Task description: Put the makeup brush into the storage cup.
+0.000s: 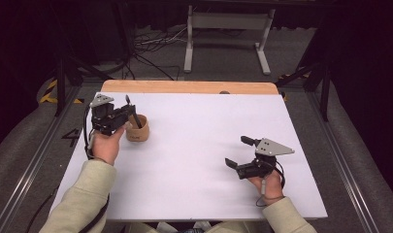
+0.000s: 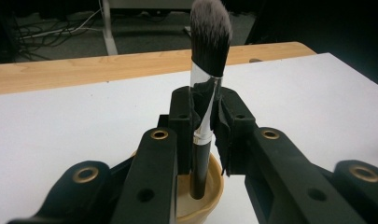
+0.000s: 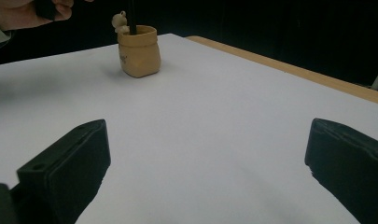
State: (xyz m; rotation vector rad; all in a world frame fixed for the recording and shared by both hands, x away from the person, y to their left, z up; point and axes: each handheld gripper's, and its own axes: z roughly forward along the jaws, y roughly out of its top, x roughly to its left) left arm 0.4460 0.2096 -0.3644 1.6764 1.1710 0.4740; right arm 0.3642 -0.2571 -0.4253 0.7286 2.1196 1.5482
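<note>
Legible marking: a single dark numeral "4" (image 1: 71,137) on the grey floor, just left of the surface's (image 1: 194,165) left edge in the high view. Yellow-and-black hazard striping (image 1: 49,92) lies on the floor farther back on the same side. A small dark print on the front of the tan holder (image 3: 138,51), seen in the right gripper view, is too small to read.
</note>
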